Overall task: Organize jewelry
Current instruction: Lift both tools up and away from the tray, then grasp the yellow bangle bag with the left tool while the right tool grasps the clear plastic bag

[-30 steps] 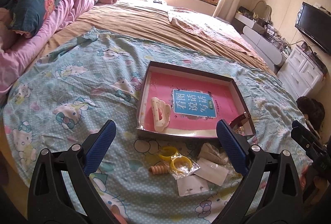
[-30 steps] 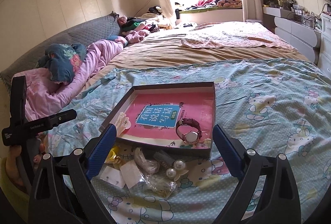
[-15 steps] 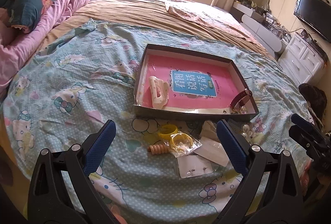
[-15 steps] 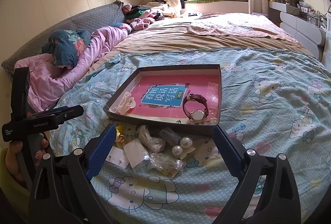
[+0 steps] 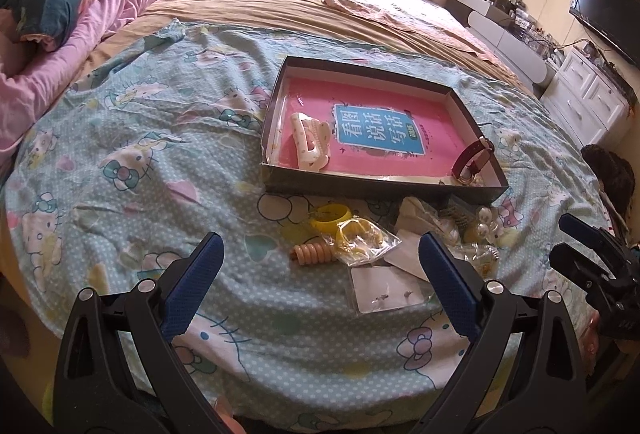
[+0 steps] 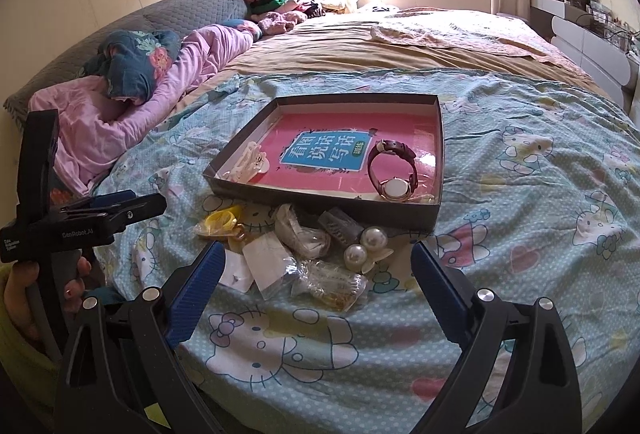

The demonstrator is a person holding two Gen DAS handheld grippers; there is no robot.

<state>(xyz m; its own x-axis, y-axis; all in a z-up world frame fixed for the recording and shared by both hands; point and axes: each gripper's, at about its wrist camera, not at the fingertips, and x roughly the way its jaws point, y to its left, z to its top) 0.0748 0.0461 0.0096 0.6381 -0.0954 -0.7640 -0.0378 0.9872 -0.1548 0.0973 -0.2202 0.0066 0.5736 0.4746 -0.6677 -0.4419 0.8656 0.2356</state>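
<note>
A shallow dark box (image 5: 372,191) (image 6: 320,202) with a pink book lining its floor lies on the bed. Inside it sit a cream hair claw (image 5: 310,141) (image 6: 249,165) and a maroon-strapped watch (image 5: 472,161) (image 6: 394,169). In front of the box lies loose jewelry: yellow rings (image 5: 332,221) (image 6: 219,222), a wooden spiral piece (image 5: 312,254), bagged items (image 5: 366,240) (image 6: 328,284), an earring card (image 5: 386,294), pearl pieces (image 6: 366,246). My left gripper (image 5: 318,260) stands open above the pile's near side. My right gripper (image 6: 316,262) is open too, nothing held.
The Hello Kitty blanket (image 5: 132,169) covers the near bed. Pink bedding and pillows (image 5: 60,45) lie at the left. White drawers (image 5: 588,101) and a TV (image 5: 608,13) stand at the right. A person's hand (image 6: 24,286) holds the left gripper.
Both grippers have pulled back and tilted down, so the box and the loose pile sit higher and farther in view. Both stayed open and nothing was picked up.
</note>
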